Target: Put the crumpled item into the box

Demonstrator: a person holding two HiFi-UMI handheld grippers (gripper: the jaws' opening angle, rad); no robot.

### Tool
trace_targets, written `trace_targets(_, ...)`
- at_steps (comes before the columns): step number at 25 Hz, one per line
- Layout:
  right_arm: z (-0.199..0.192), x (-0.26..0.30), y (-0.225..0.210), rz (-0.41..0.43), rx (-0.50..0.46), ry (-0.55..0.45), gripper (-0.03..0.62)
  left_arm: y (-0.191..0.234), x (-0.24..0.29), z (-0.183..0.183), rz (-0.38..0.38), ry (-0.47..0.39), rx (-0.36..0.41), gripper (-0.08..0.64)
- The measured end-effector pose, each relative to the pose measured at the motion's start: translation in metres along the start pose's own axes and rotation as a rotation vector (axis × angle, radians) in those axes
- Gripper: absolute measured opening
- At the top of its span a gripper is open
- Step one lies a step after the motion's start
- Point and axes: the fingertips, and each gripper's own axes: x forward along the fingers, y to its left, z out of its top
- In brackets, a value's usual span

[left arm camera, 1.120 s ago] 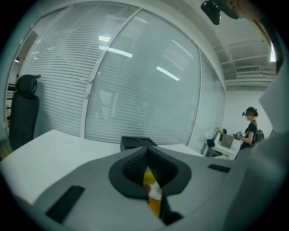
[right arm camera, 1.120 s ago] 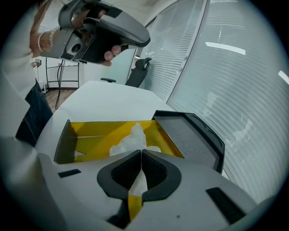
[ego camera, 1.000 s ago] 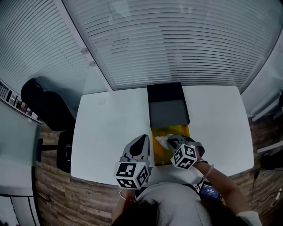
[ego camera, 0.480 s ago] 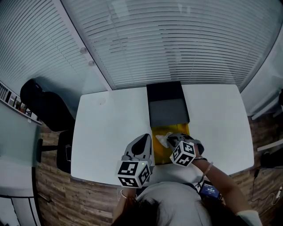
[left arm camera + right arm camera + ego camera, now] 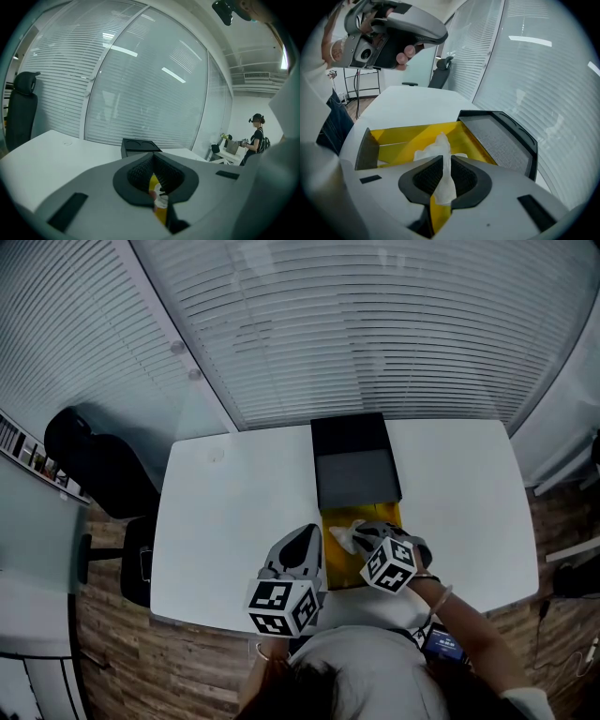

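White paper (image 5: 439, 146): one, crumpled, clamped between jaws of right tool (image 5: 443, 164), over box.
Box (image 5: 410, 135): one, yellow inside, just ahead of right tool.
Tools: two; left tool (image 5: 154, 161) closed, empty.

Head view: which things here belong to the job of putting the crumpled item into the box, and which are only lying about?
Job:
- crumpled white paper, gripped in the right tool
- open yellow box below it
- black lid part adjoining the box

Not the job:
- left tool, shut, beside the box
- black office chair
- window blinds
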Motion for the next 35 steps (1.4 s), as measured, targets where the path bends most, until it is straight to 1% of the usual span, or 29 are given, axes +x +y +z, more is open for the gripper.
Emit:
trace_targets(8, 0.013, -0.013, -0.007, -0.023, 0.056, -0.066, 0.074, -0.002, -0.002, 0.001, -0.005, -0.007, 0.001, 0.015)
trace_targets(13, 0.025, -0.028, -0.015, -0.049, 0.143, -0.129, 0.071, -0.003, -0.003, 0.003, -0.005, -0.015, -0.002, 0.015)
trace_targets(17, 0.033, -0.037, -0.022, -0.076, 0.207, -0.18, 0.065, -0.004, -0.003, 0.004, -0.011, -0.018, 0.01, 0.015)
trace_targets(24, 0.041, -0.06, -0.033, -0.118, 0.359, -0.275, 0.054, -0.006, -0.005, 0.004, -0.013, -0.024, 0.012, 0.015)
trace_targets(32, 0.046, -0.083, -0.046, -0.17, 0.448, -0.36, 0.043, -0.008, -0.007, 0.008, -0.024, -0.04, 0.02, 0.015)
trace_targets(35, 0.051, -0.094, -0.05, -0.185, 0.477, -0.409, 0.037, -0.009, -0.006, 0.01, -0.027, -0.044, 0.026, 0.015)
